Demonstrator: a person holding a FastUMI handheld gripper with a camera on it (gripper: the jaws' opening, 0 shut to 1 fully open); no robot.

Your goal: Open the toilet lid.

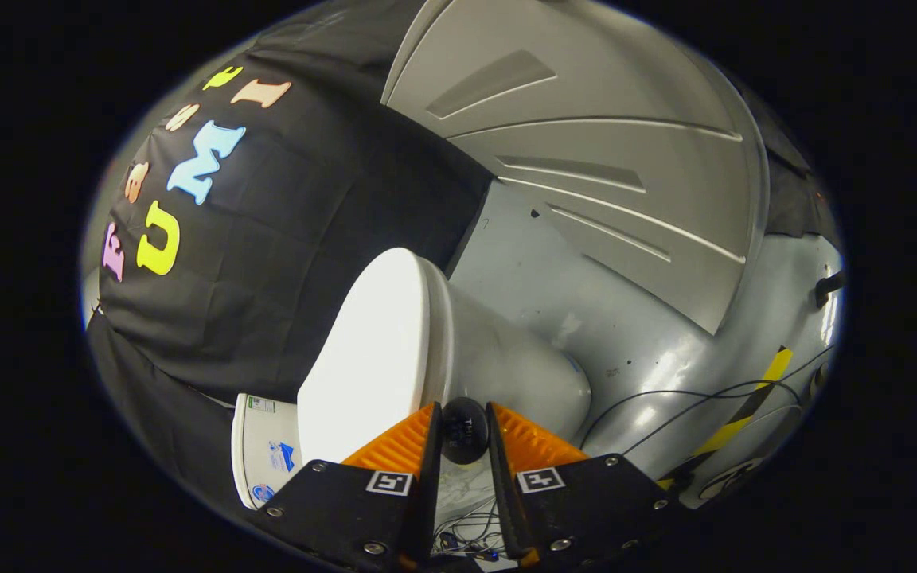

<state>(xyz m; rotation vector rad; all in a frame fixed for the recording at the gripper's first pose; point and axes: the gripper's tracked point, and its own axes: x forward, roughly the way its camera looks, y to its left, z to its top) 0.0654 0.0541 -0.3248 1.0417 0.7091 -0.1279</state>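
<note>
The view is rolled sideways. The white toilet lid (371, 350) lies flat against the rim of the bowl (522, 374), with no gap that I can see. A small black round knob (465, 431) sits at the lid's front edge, right between my fingers. My gripper (462, 414) is shut on this knob, one finger pressing on each side of it. The white cistern (261, 458) with stickers stands behind the lid, beside my left finger.
Beyond the bowl lies a grey glossy floor (626, 318) with black cables (689, 402) and a strip of yellow-black tape (745, 414). A grey ribbed panel (586, 135) rises past the floor. Black cloth (283, 263) hangs behind the toilet.
</note>
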